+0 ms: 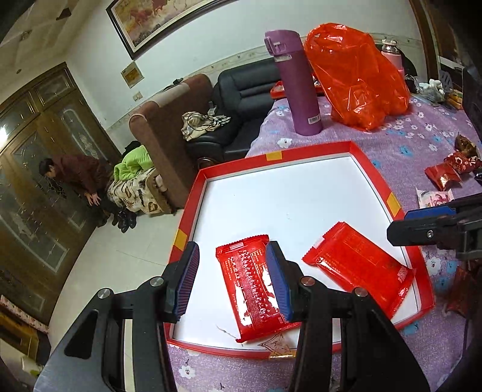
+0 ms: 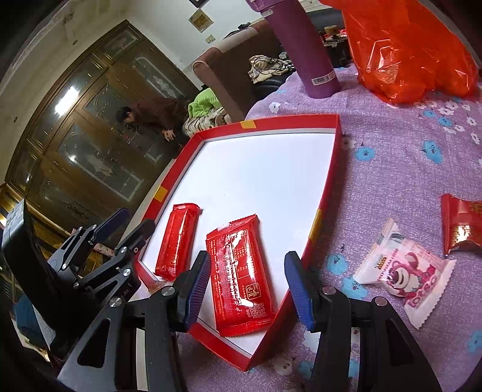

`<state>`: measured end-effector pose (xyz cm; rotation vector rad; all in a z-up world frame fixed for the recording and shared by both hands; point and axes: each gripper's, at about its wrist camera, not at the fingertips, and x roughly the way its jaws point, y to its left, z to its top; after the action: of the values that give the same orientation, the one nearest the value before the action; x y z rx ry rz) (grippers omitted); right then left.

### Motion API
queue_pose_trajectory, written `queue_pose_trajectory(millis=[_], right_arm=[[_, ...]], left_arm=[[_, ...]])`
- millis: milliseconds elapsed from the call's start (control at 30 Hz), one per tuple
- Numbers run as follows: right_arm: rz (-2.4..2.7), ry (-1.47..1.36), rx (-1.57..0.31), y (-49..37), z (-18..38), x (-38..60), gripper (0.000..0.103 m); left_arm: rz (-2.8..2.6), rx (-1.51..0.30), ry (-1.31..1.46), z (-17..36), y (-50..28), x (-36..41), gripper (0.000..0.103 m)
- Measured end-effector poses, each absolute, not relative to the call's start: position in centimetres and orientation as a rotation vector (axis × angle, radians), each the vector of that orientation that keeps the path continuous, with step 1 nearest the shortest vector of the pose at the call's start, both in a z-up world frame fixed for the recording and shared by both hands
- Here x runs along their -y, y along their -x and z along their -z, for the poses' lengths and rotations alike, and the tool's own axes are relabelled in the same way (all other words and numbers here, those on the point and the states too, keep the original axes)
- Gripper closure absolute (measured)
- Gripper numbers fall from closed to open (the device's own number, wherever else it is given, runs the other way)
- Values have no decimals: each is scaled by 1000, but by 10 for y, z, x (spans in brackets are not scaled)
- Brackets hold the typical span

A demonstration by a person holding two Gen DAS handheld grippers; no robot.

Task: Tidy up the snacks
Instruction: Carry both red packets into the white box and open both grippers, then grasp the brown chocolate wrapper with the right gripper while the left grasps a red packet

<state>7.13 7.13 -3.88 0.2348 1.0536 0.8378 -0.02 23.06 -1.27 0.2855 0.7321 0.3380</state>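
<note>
Two glossy flat packets [image 2: 241, 274] [image 2: 177, 241] — shallow red-rimmed tray [image 2: 325, 193].

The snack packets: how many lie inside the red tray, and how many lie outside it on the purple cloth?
Inside the red tray: 2 red packets
Outside, pink-and-white bear packet: 1
Outside, red packets: 2
Total: 5

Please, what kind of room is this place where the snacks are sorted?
Most likely a home living room. A brown sofa and a black sofa stand by the wall, a framed painting hangs above them, and the table wears a purple flowered cloth.
</note>
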Motion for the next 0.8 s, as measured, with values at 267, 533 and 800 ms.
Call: queue_pose_trajectory(millis=[267, 533, 800], right_arm=[[-838, -237, -1050, -75, 37, -71, 50], [-839, -241, -1038, -71, 29, -65, 50], [-814, -252, -1022, -67, 25, -41, 50]], left_arm=[[-336, -715, -292, 7, 5, -227, 58], [-333, -711, -309, 5, 9, -218, 58], [-314, -707, -322, 4, 12, -203, 58]])
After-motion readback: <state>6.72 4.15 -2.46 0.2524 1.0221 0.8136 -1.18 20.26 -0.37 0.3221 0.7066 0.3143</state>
